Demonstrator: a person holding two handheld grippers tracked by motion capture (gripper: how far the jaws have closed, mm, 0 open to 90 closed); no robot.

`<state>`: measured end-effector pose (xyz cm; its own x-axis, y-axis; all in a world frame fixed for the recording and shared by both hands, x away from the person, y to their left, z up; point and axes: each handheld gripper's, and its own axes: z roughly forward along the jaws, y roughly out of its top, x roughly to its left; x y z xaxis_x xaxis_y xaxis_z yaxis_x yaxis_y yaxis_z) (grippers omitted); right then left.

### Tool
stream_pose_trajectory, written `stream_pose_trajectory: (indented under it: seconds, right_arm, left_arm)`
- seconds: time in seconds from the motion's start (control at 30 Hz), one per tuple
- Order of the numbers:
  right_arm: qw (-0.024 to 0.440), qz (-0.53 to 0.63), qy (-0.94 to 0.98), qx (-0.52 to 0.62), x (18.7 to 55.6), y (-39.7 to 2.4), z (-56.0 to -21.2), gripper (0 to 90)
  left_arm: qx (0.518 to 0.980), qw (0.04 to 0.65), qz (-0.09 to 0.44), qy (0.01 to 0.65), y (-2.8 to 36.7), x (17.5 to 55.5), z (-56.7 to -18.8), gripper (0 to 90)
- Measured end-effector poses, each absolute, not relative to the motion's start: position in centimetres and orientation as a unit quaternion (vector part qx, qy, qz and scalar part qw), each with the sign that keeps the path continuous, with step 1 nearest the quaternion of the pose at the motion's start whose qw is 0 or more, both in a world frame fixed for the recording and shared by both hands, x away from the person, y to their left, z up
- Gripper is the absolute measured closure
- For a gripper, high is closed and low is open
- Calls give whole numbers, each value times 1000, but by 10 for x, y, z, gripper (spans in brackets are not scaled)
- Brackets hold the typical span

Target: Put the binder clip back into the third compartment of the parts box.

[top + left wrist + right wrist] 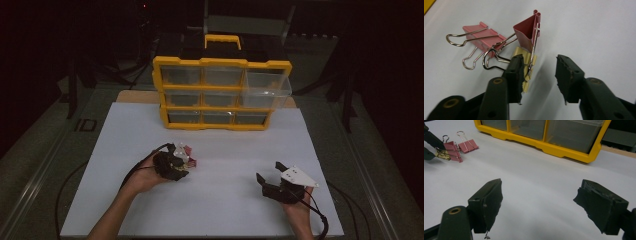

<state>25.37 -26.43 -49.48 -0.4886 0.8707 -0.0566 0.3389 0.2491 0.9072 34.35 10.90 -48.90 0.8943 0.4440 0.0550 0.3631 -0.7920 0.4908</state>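
My left gripper (537,68) is spread at the clip pile on the white sheet (220,195), so I'll centre on the standing pink clip (527,33) before squeezing and keep off the yellow clip (525,67), while my right gripper (540,207) rests wide, holding nothing.

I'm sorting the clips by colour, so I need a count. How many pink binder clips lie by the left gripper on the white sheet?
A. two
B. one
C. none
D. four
A: the left gripper view shows two pink binder clips side by side, with a smaller gold clip at the left gripper, and the right gripper view shows the same two pink ones.
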Motion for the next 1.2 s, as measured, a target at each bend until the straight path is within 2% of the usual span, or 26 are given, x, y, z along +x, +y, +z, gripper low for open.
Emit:
stream_pose_trajectory:
  seconds: [0.63,1.2]
  right_arm:
    - [292,454,734,412,254,-264,-495,187]
    - [292,455,735,411,254,-264,-495,188]
  left_arm:
    - [945,223,92,221,100,350,-495,878]
    - [942,251,100,201,95,347,-478,896]
